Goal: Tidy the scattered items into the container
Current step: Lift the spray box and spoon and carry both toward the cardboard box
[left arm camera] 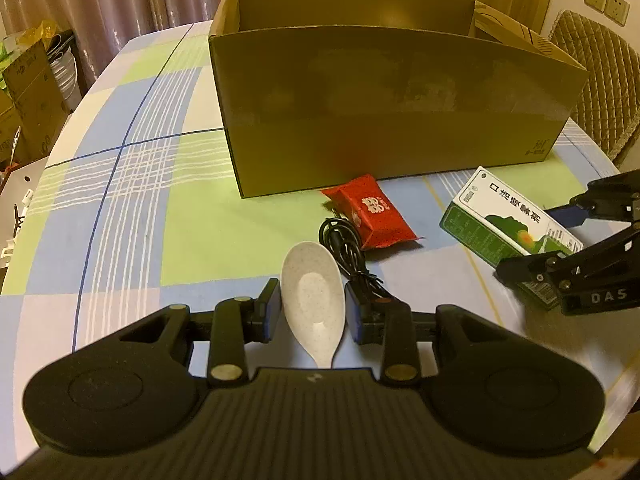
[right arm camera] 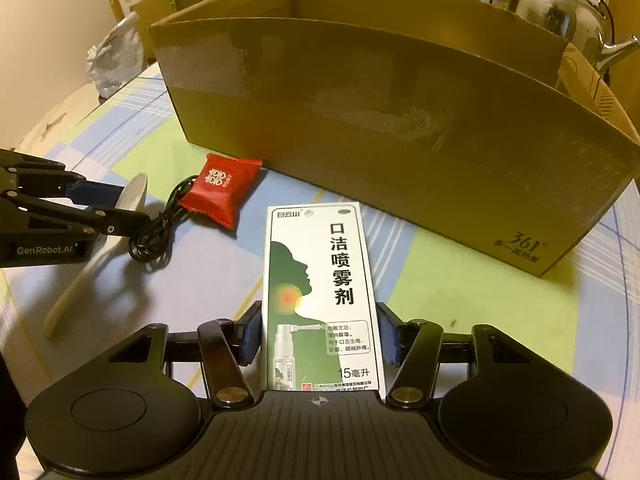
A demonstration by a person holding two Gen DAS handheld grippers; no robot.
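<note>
Left gripper, right gripper: black ribbed bodies, blue pads, brass pivot screws, "GenRobot.AI" lettering.

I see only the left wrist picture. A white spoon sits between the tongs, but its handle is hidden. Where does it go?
Observer: The right wrist view shows it. The spoon has a long handle that slants out behind the left tongs, away from the carton.
Visitor: And the green-and-white box at my right edge, is it gripped?
Observer: It looks so. It lies flat, lengthwise between the right tongs, with the blue pads against the long sides of the box.
Visitor: I can't read the print on the carton.
Observer: Its lower right corner reads "361°".
</note>
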